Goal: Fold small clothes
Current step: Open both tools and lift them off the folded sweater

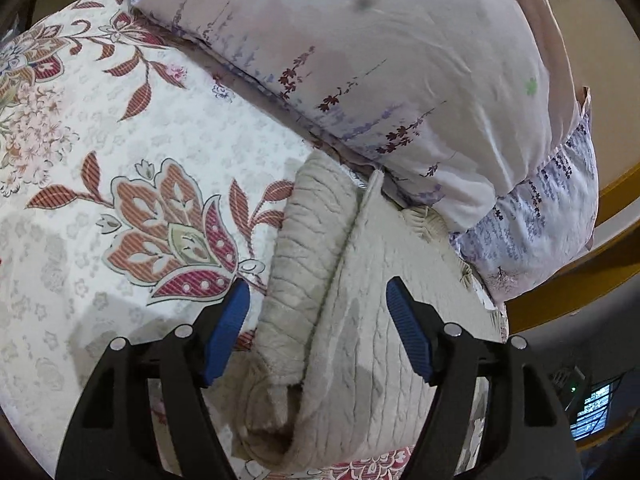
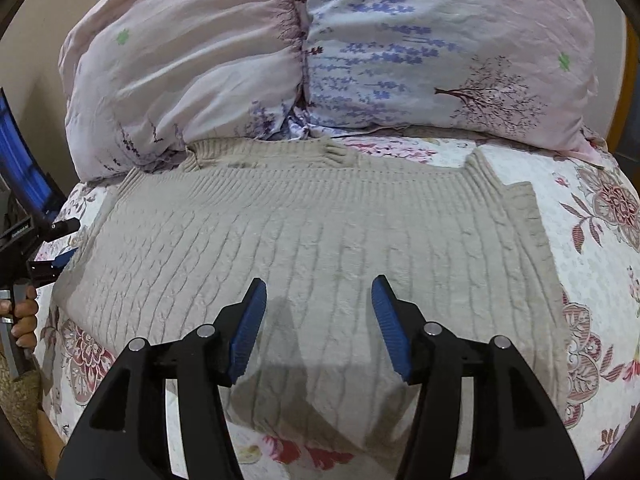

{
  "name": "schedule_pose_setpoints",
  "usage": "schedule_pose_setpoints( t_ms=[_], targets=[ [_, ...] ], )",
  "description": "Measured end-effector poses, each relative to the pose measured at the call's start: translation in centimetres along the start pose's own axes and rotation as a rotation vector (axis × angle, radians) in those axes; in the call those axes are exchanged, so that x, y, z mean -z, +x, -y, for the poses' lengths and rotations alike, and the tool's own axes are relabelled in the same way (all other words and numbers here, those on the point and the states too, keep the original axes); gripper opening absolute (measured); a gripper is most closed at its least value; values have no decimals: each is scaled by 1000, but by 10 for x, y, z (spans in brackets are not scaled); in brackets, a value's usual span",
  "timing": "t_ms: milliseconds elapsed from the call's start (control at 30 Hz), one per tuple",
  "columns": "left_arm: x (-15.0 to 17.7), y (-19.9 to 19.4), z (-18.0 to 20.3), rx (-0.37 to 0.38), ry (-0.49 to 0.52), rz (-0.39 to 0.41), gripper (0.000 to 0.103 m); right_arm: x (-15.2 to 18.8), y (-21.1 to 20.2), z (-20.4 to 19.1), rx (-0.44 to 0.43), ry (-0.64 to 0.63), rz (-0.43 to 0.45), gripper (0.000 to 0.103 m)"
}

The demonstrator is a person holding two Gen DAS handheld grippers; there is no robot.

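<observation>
Floral bedding covers the bed, with two pillows stacked along the far side. Between claws and pillows lies the sweater, a beige cable-knit, spread flat on the quilt with its ribbed neck edge touching the pillows. One side has been turned inward, which shows in the left wrist view as a folded flap with a long crease running away from the camera; this placement narrows the garment for the next fold.

The left claw hangs just above the folded flap with its blue pads spread wide, gripping nothing. The right claw hangs above the sweater's near middle, pads likewise spread and empty. Both cast shadows on the knit, so contact is unlikely.

Judged from this layout, the fold is partly done. The right sleeve side appears still unfolded. Thick knit may spring back if released without pressing.
</observation>
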State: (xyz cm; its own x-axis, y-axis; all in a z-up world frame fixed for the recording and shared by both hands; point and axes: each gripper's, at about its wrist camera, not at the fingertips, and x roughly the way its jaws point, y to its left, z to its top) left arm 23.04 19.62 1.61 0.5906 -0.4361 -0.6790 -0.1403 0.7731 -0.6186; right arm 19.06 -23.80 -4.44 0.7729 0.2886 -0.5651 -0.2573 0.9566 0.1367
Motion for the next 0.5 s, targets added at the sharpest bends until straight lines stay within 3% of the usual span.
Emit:
schedule_pose_setpoints(
  t_ms=[300, 367, 500],
  targets=[
    [0, 9, 8, 17, 5, 4, 72, -5, 11, -21, 4, -37, 28, 57],
    [1, 10, 10, 17, 8, 4, 72, -4, 21, -26, 3, -54, -8, 57],
    [1, 13, 11, 37, -11, -5, 72, 3, 28, -42, 85, -175, -11, 59]
  ],
)
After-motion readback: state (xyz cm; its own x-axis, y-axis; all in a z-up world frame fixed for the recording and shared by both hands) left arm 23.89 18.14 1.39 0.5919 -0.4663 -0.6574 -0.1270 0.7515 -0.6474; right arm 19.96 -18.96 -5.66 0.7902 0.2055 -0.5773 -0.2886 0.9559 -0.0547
